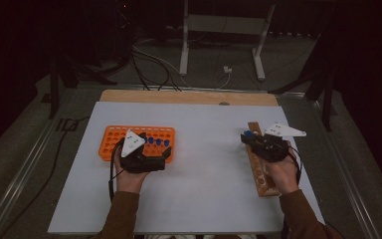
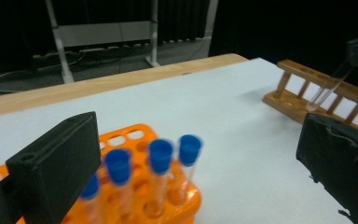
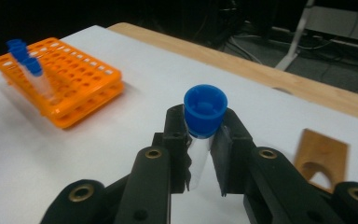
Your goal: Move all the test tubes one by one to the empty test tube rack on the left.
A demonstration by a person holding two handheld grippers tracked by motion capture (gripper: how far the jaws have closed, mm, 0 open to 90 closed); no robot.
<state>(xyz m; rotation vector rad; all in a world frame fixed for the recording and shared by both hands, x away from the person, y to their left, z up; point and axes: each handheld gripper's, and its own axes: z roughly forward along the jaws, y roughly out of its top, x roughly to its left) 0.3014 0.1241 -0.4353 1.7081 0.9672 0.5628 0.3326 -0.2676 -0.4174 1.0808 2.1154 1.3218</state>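
An orange tube rack [image 1: 129,135] lies on the white table left of centre, with several blue-capped tubes [image 1: 158,142] standing at its right end. My left gripper [image 1: 161,149] hovers just in front of those tubes, open. In the left gripper view its jaws stand wide apart on either side of the tubes [image 2: 161,156], touching none. My right gripper [image 3: 204,135] is shut on a clear tube with a blue cap [image 3: 205,108]. It holds the tube tilted over the far end of the wooden rack [image 1: 259,172], and the tube's tip [image 2: 314,103] is close to the rack's holes.
The wooden rack [image 2: 319,95] runs along the right side of the white table top [image 1: 204,169]. A bare wooden strip [image 1: 189,97] borders the far edge. Beyond it are cables and a metal frame [image 1: 224,30] on the floor.
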